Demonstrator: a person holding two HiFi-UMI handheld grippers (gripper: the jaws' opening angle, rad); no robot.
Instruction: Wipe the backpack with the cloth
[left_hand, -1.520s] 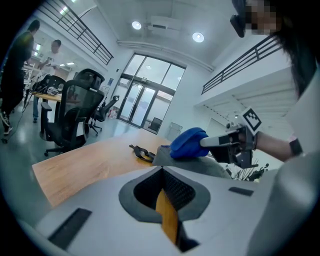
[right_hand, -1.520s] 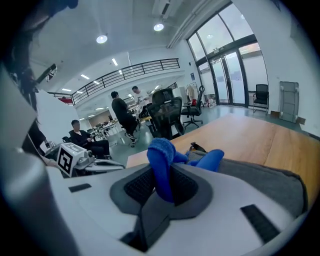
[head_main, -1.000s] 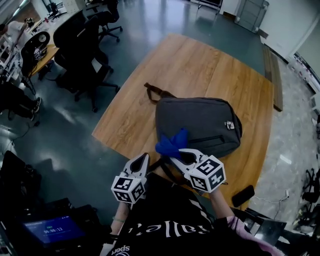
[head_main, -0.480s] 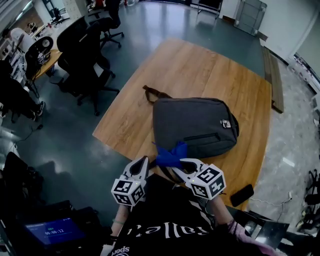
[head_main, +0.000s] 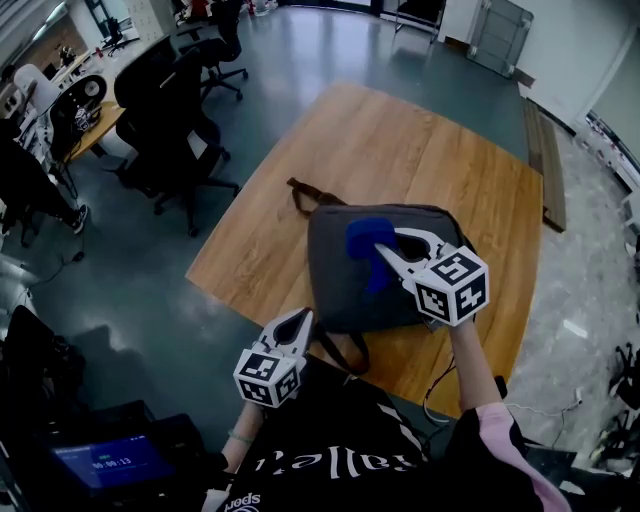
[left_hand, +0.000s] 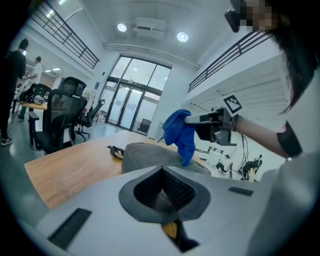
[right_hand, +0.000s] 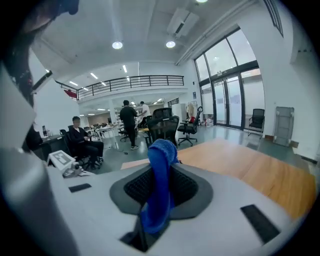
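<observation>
Left gripper (head_main: 297, 322) at 7 o'clock, jaws pressed together, empty. Grey backpack (head_main: 345, 290) lies flat on table (head_main: 400, 150), centre. Right gripper (head_main: 388, 250) at 2 o'clock pinches blue cloth (head_main: 368, 238) over it — probably best lowered until cloth lies flat, then even strokes

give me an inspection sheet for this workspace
surface: wooden table, backpack toward its near edge
job's things: grey backpack lying flat on the table; blue cloth held over it, contact unclear
clutter: nothing seen
grippers: right gripper shut on the cloth; left gripper shut, empty, off the table's near edge
cables: thin cable hanging by the near edge
surroundings: office chairs, lit screen, seated person
</observation>
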